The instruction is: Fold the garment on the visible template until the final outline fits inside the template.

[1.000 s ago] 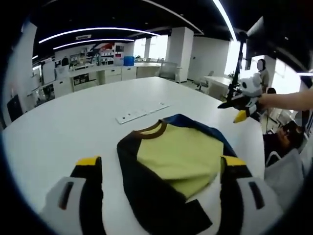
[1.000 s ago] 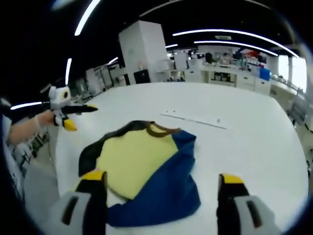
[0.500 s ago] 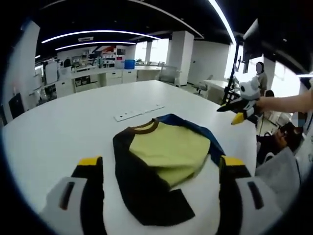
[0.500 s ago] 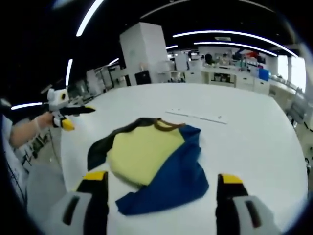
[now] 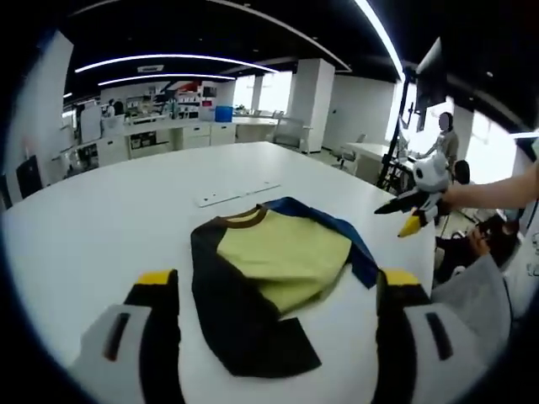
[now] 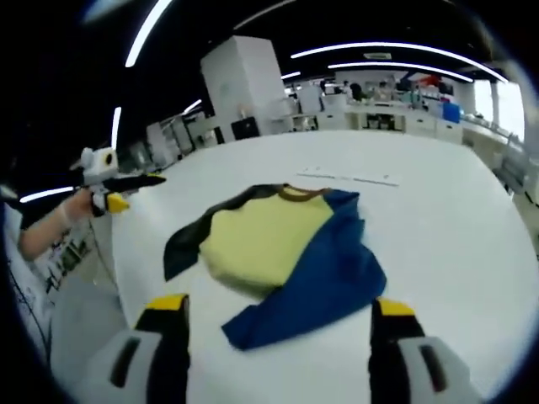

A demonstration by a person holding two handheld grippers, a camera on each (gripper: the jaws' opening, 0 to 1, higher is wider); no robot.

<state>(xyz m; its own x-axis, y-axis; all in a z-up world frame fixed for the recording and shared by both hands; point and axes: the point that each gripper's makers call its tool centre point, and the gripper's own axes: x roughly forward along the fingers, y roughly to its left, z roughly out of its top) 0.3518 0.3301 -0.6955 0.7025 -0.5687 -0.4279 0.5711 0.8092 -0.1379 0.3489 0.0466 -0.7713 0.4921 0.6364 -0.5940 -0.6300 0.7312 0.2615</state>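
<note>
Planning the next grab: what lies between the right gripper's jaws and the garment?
In the right gripper view, bare white table lies between the right gripper and the garment, whose blue sleeve end is nearest.

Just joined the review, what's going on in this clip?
A person holds a tool in each hand over a white table. A partly folded shirt, yellow with dark and blue sleeves, lies on it. The left tool and right tool are both open and off the cloth, holding nothing. No template outline is discernible.
</note>
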